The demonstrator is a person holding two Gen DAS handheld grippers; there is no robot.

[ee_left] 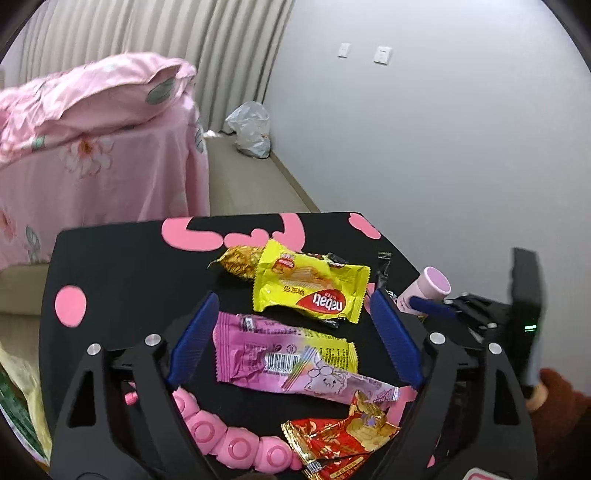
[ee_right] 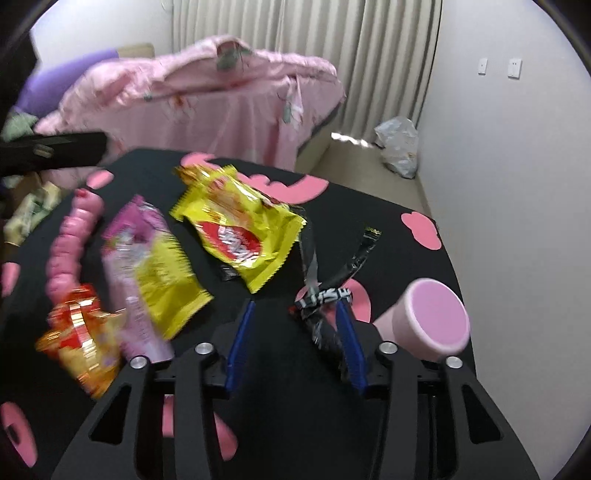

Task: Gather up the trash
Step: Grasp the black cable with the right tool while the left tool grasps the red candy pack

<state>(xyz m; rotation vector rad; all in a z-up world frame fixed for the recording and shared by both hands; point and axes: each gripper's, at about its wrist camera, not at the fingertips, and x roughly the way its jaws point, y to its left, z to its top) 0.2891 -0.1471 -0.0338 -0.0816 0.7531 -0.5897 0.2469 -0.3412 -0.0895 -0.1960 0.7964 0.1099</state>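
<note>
The left gripper (ee_left: 291,325) gapes empty over the pink wrapper (ee_left: 291,363) near the table (ee_left: 118,266) edge, while the right gripper (ee_right: 295,325), half-open, straddles the black wrapper (ee_right: 325,306) unpinched, so a hasty squeeze might skid the slick foil aside.

A home bedroom: pink-quilted bed (ee_left: 92,147), pleated curtains (ee_left: 184,33).

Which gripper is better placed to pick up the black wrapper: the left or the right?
Probably the right: the black wrapper lies between the right gripper's open fingers. The left gripper is open over the pink wrapper.
</note>
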